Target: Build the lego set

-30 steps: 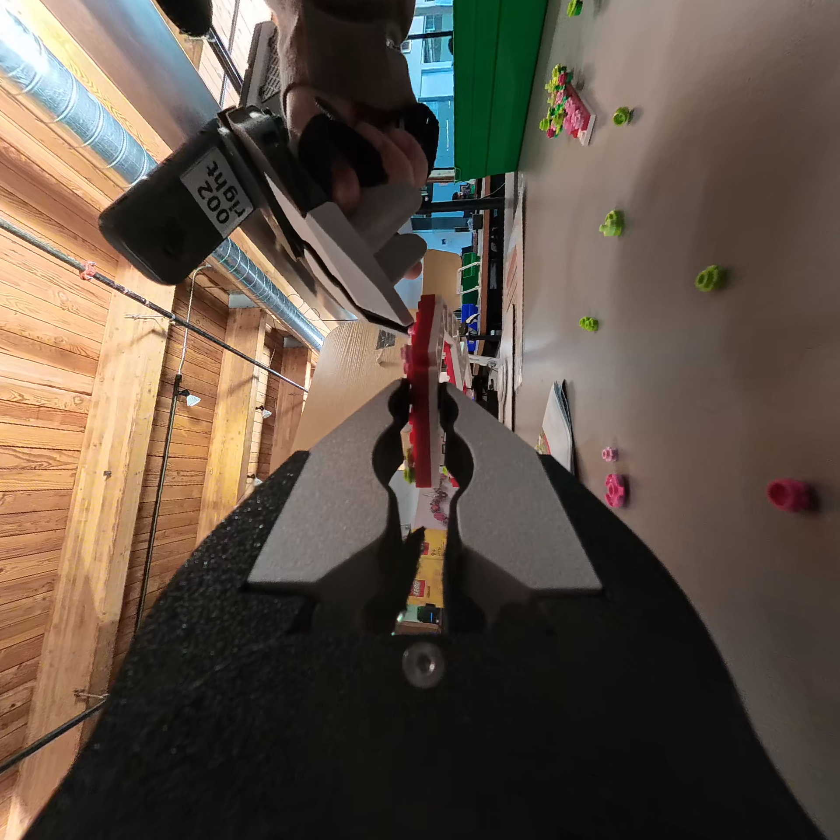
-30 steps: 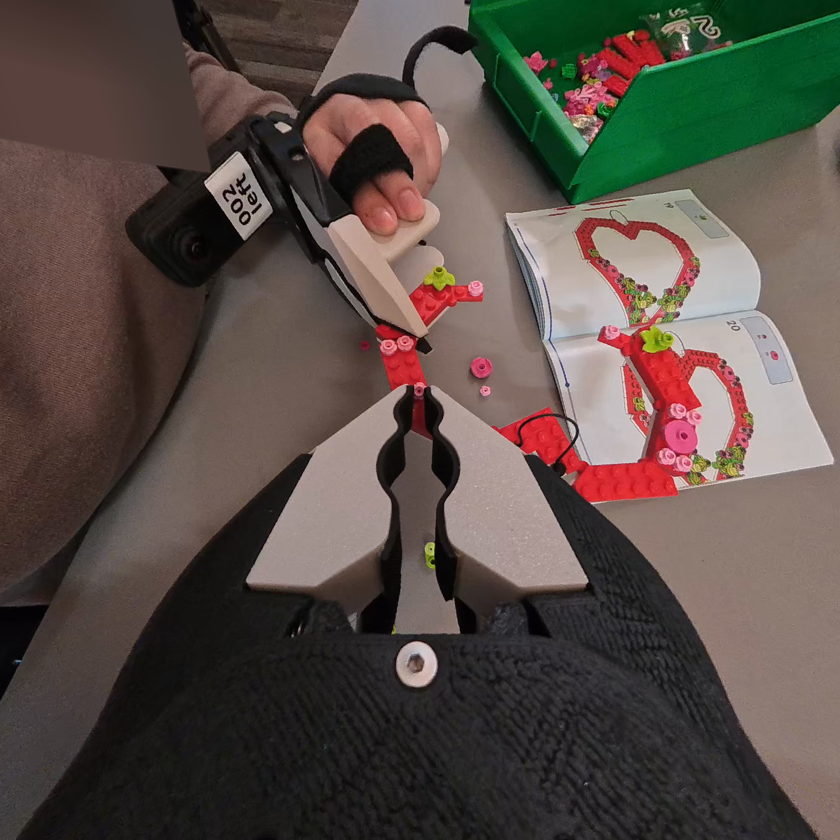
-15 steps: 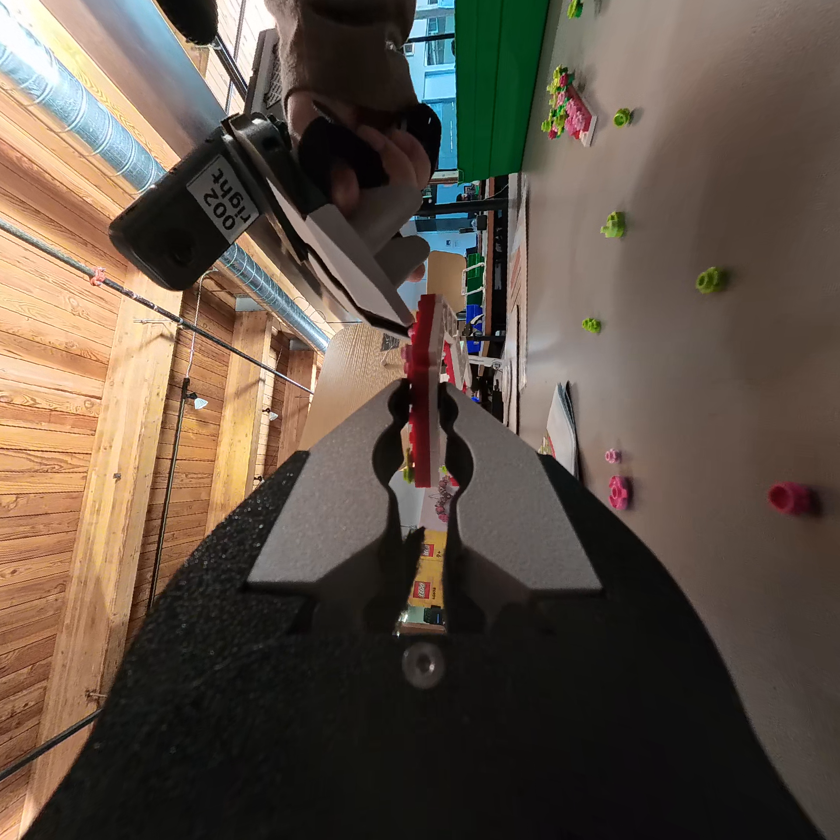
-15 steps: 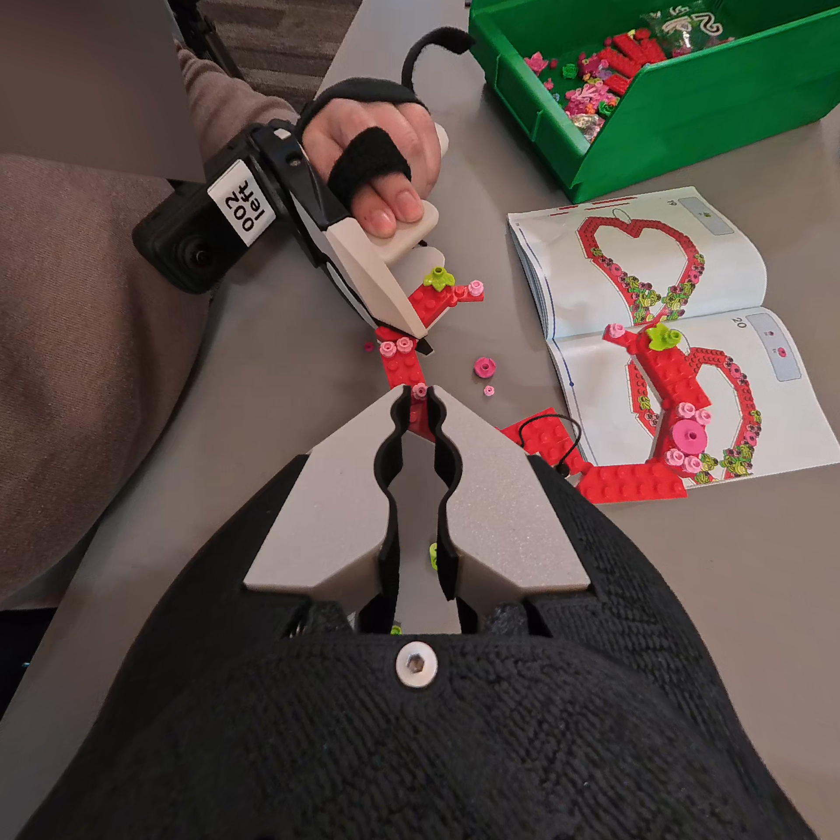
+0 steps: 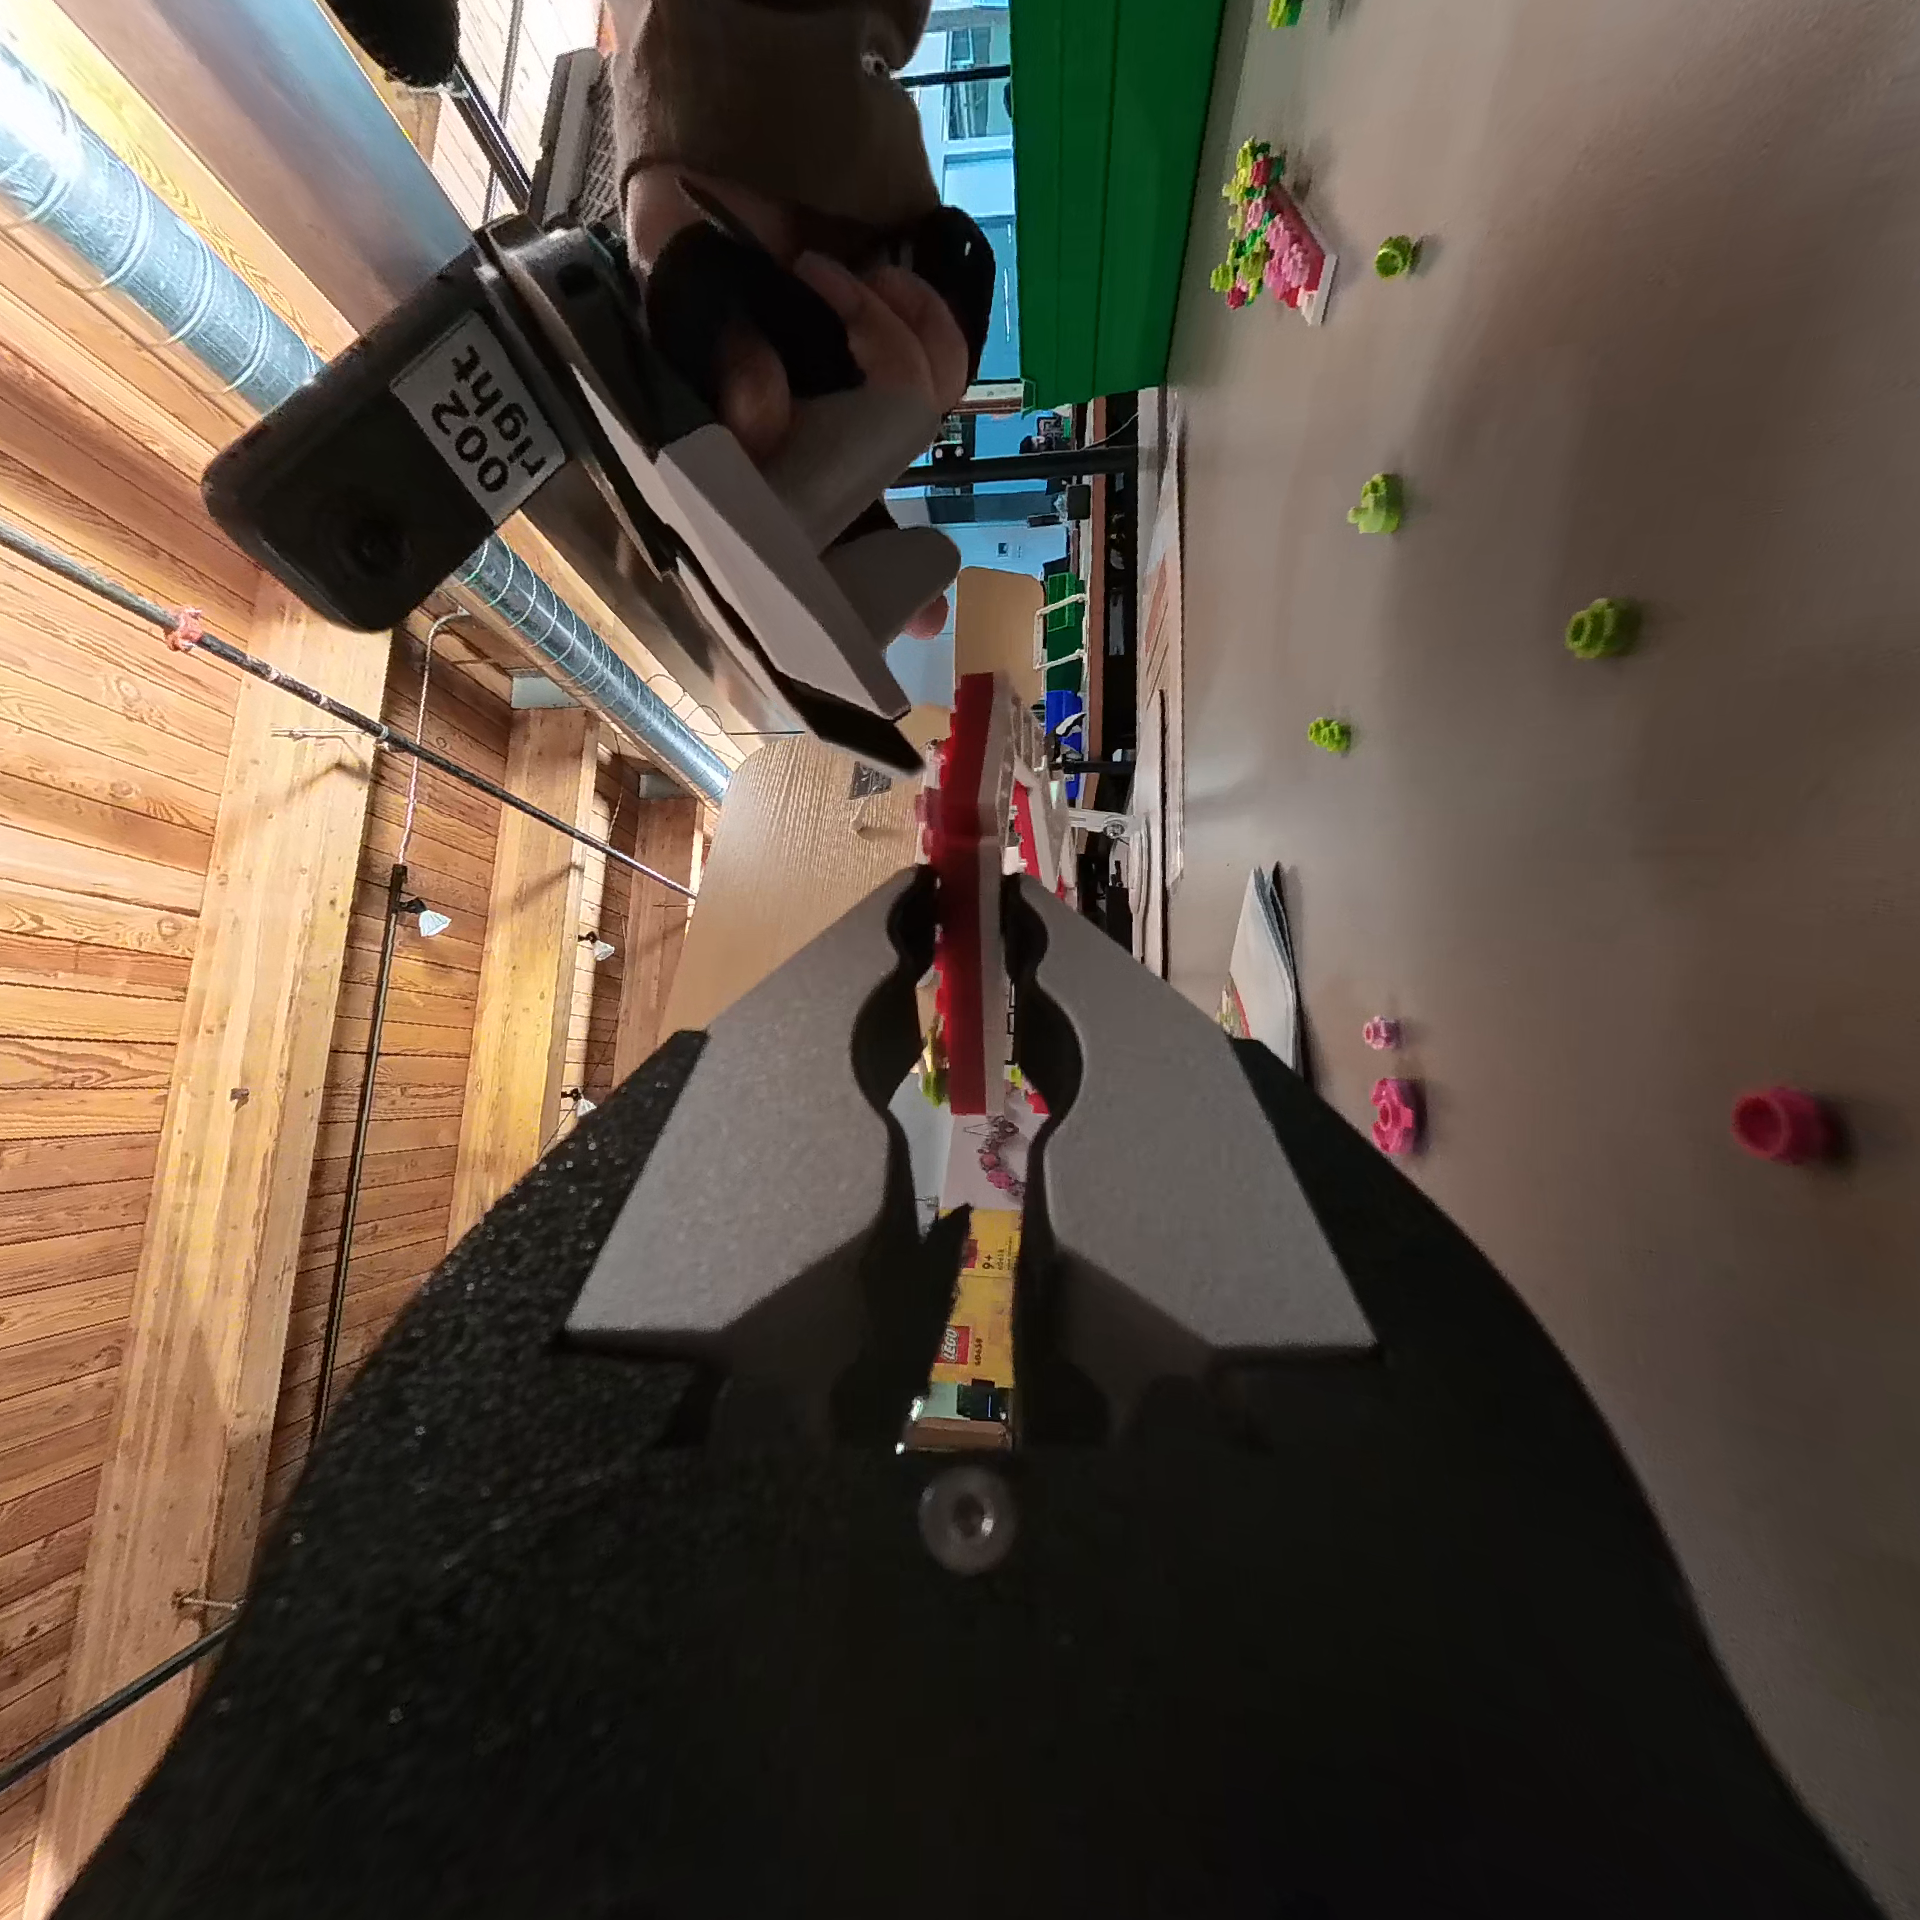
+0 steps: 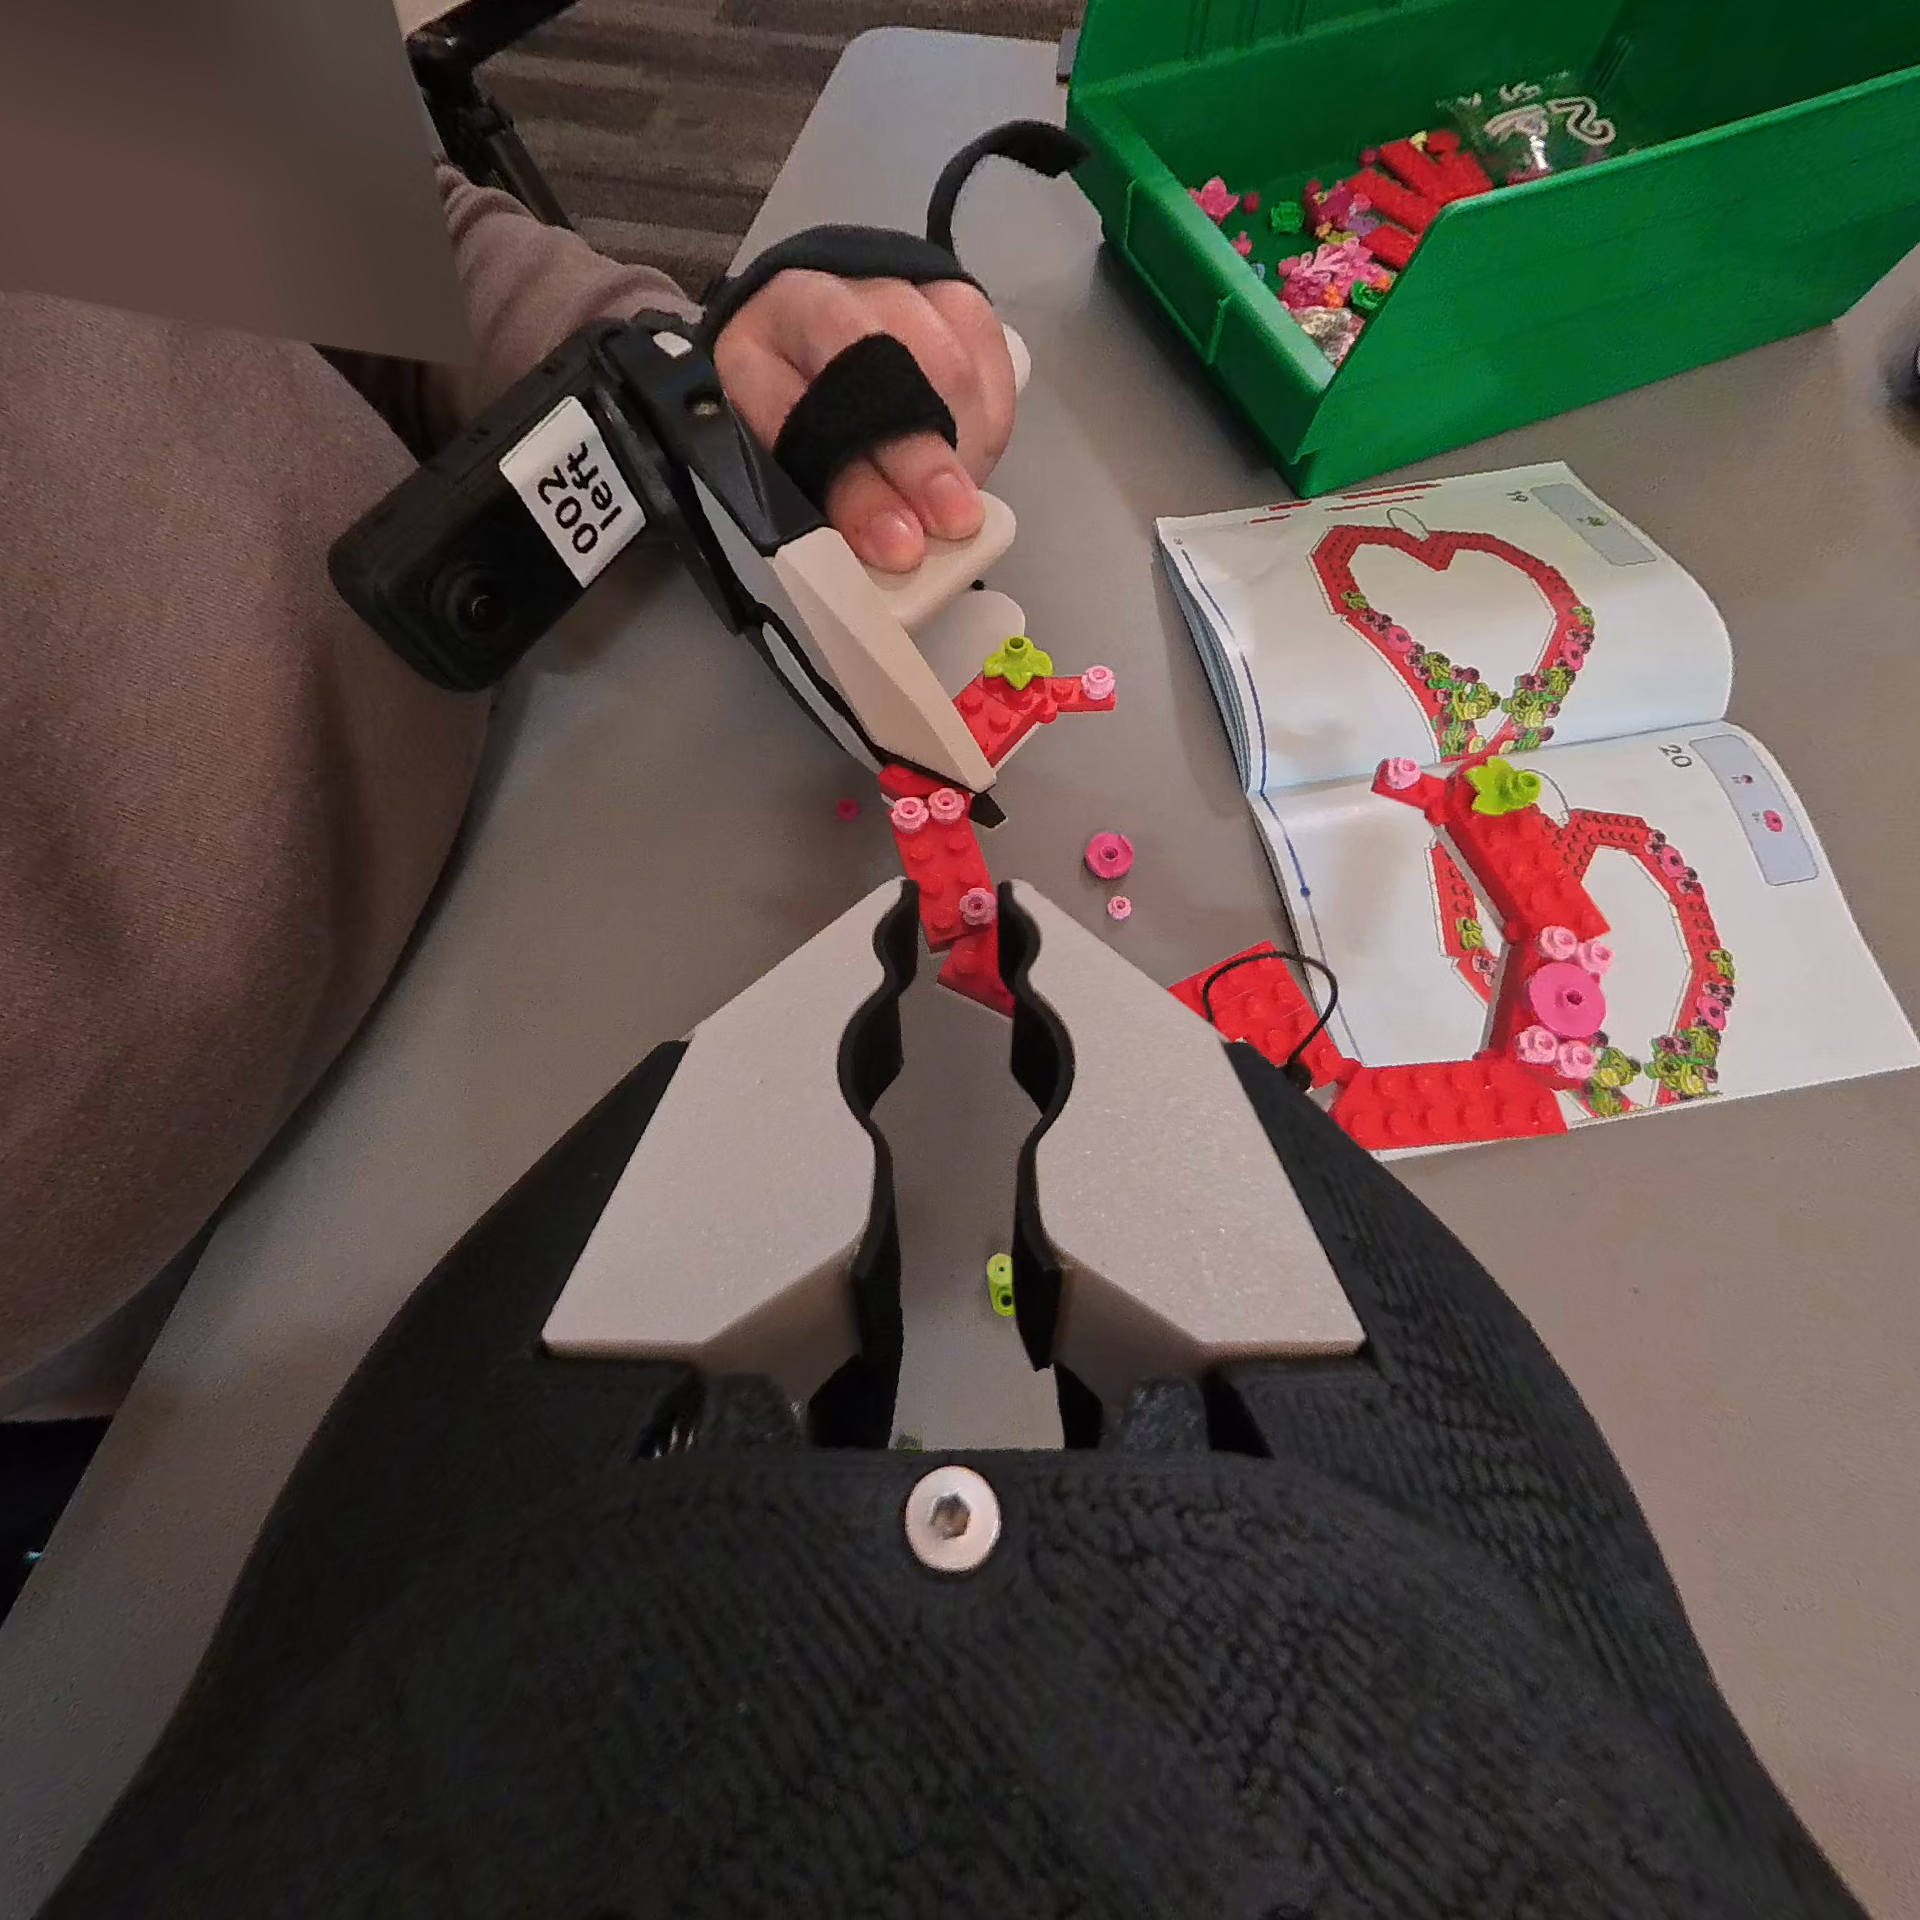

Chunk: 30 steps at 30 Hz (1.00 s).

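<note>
Right hand-held gripper [image 6: 951, 904] has just spread its fingers a little: half a second ago they pinched the small pink stud [image 6: 977, 905] on the red heart frame [image 6: 940, 868]; now they stand slightly apart either side of it. Judgement: stud is seated and released. Left hand-held gripper [image 5: 961, 894] stays clamped on the frame's plate edge, holding it raised off the bench [image 6: 644, 852]. The rest of the frame trails right of the stud, onto the open instruction booklet [image 6: 1455, 623]. Loose pink flower pieces [image 6: 1109, 854] lie just right of the stud.
</note>
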Each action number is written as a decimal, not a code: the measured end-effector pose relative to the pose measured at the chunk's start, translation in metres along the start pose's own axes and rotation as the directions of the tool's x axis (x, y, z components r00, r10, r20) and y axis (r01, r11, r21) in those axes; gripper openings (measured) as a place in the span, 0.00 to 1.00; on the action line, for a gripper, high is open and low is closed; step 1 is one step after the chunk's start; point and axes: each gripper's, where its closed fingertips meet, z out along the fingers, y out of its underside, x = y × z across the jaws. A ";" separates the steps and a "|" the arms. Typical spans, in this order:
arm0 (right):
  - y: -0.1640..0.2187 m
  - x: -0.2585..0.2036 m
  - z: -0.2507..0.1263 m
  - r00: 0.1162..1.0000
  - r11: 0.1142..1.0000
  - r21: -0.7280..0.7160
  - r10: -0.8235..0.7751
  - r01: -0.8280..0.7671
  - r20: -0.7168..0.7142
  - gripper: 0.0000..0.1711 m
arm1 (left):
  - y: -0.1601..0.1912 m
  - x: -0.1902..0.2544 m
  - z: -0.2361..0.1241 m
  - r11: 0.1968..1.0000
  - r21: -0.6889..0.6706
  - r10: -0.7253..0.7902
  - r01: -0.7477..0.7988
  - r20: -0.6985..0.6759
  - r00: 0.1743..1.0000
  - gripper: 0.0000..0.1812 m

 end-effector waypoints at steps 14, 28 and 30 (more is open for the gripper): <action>0.011 0.015 0.014 0.565 0.727 -0.315 -0.678 0.610 -0.470 0.28 | 0.017 0.005 0.004 0.991 -0.087 -0.106 0.102 -0.045 0.993 0.05; 0.014 0.028 0.020 0.379 0.621 -0.465 -0.769 0.630 -0.514 0.15 | 0.022 0.007 0.005 0.985 -0.111 -0.137 0.130 -0.056 0.989 0.05; 0.013 0.029 0.019 0.372 0.617 -0.472 -0.773 0.630 -0.514 0.12 | 0.020 0.006 0.005 0.985 -0.102 -0.145 0.139 -0.056 0.988 0.05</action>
